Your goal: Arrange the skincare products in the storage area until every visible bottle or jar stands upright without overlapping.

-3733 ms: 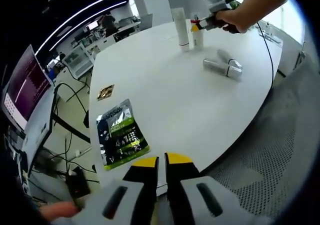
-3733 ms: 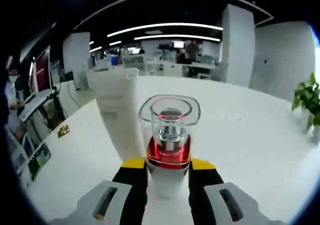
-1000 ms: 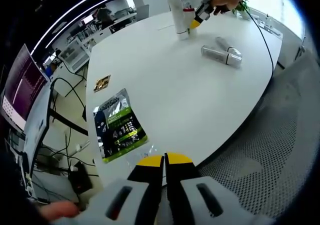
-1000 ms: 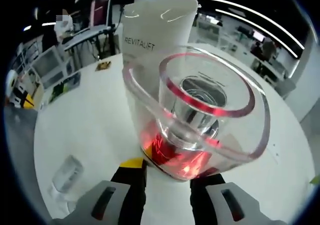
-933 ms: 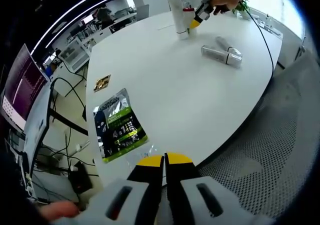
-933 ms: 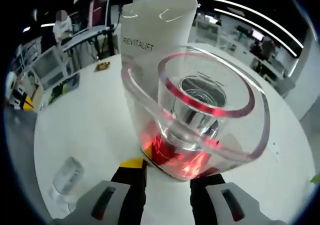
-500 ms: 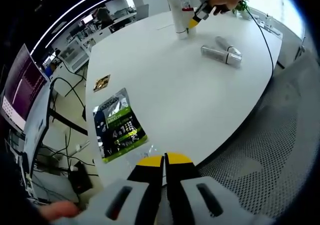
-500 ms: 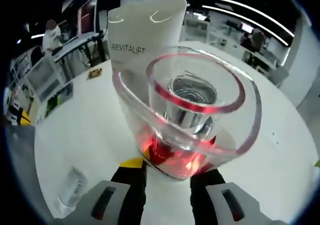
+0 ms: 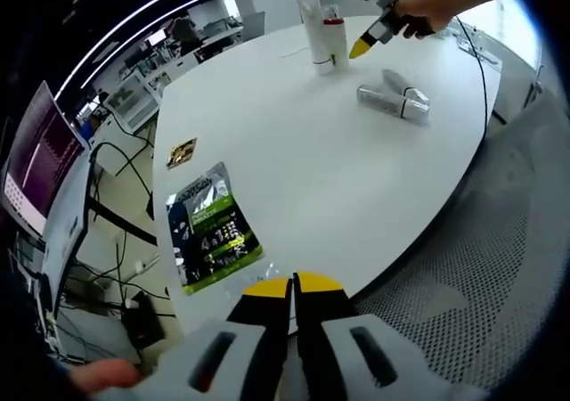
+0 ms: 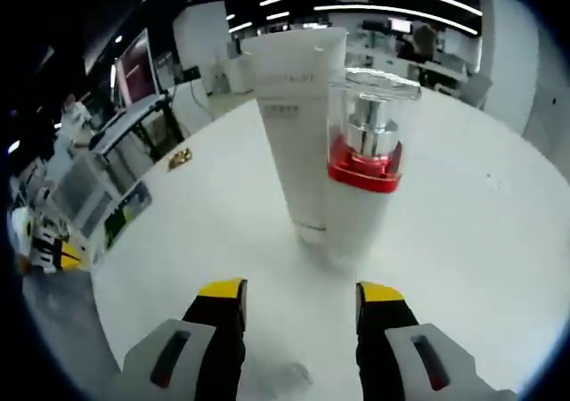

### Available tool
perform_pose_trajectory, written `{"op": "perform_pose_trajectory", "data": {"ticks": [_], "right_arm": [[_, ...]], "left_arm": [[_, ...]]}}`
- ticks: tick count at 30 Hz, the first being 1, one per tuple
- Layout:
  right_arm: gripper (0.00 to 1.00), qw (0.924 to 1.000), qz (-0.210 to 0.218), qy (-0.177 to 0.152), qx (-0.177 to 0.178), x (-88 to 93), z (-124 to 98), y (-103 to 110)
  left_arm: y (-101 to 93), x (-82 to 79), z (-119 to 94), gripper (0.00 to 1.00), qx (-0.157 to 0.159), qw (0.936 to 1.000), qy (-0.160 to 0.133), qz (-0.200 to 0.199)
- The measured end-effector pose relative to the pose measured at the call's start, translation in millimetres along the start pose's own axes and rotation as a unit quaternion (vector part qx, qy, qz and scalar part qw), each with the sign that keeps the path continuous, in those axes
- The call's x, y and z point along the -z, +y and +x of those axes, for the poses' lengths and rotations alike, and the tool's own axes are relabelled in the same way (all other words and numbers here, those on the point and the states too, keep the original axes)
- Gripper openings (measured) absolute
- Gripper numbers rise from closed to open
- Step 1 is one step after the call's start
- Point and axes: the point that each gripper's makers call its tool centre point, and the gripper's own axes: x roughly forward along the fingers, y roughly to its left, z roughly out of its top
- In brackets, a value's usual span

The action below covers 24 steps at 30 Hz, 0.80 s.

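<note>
Right gripper (image 10: 301, 296): you've let go and backed off; jaws wide, empty.
Pump bottle (image 10: 360, 180): upright, clear cap, touching matte white tube (image 10: 299, 125).
Left gripper (image 9: 292, 287): jaws pressed together, empty.

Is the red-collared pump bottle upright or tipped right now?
Upright. The pump bottle stands on its base on the white table, clear cap on top, beside the white tube. The right hand-held gripper is open, clear of it.
</note>
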Motion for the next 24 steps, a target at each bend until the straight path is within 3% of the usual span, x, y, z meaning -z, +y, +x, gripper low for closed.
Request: {"op": "perform_pose_trajectory", "data": {"ticks": [5,10,16,24], "right_arm": [[0.56,0.9987,0.034,0.012,0.035,27.6,-16.3,-2.2],[0.61,0.9972,0.057,0.023,0.041,57.9,-17.8,0.8],[0.63,0.9968,0.066,0.023,0.039,68.7,-26.7,7.2],[0.64,0.9961,0.081,0.014,0.031,76.0,-41.6,20.8]], "left_arm": [[0.0,3.6,0.6,0.0,0.002,1.0,0.008,0.001],[-1.1,6.6,0.7,0.0,0.003,0.9999,0.016,0.004],[-6.5,8.3,1.1,0.0,0.007,0.9996,0.025,0.014],[-3.9,4.9,0.4,0.0,0.004,0.9998,0.016,0.01]]}}
